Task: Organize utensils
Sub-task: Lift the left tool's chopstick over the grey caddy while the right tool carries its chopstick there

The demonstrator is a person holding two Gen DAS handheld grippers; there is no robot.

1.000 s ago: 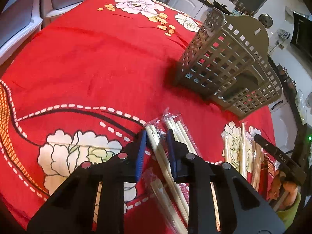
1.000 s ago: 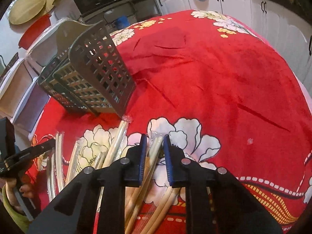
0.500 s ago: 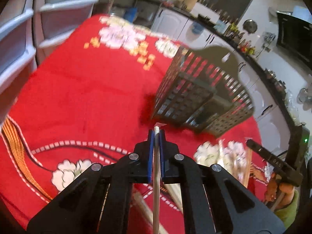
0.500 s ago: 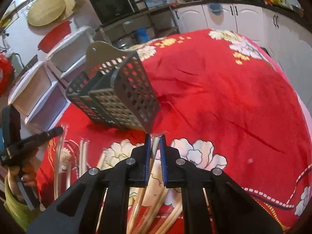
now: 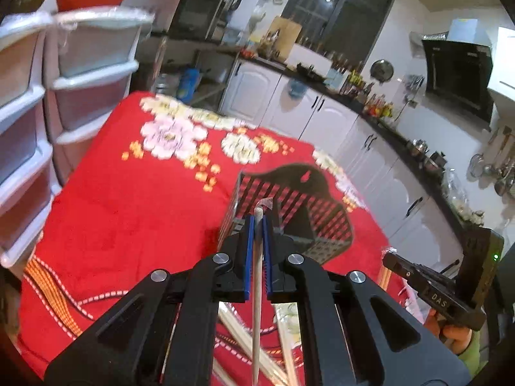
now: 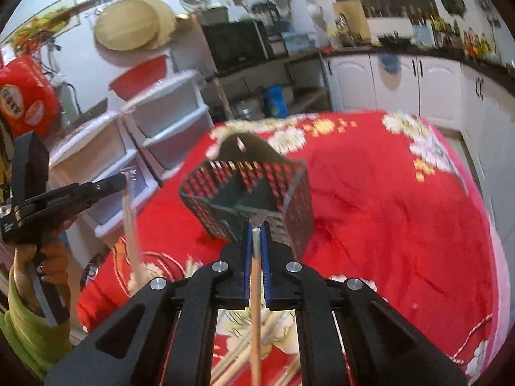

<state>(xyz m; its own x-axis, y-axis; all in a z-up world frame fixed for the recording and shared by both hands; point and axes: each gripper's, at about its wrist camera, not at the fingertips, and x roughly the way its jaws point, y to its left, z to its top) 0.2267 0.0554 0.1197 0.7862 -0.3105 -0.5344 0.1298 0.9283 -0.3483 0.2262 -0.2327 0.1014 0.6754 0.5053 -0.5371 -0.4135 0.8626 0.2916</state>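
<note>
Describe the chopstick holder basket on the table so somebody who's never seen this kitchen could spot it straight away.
Find the table under the red flowered cloth in the middle of the kitchen. On it stands a dark plastic basket with grid-holed walls, divided compartments and a raised back tab with a hanging hole. It is the only upright container there; wrapped chopsticks lie flat on the cloth nearer the camera.

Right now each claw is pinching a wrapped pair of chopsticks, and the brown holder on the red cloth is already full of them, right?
Not quite. Both the left claw and the right claw do pinch wrapped chopsticks, but the right wrist view looks into the brown holder and shows its compartments empty.
</note>
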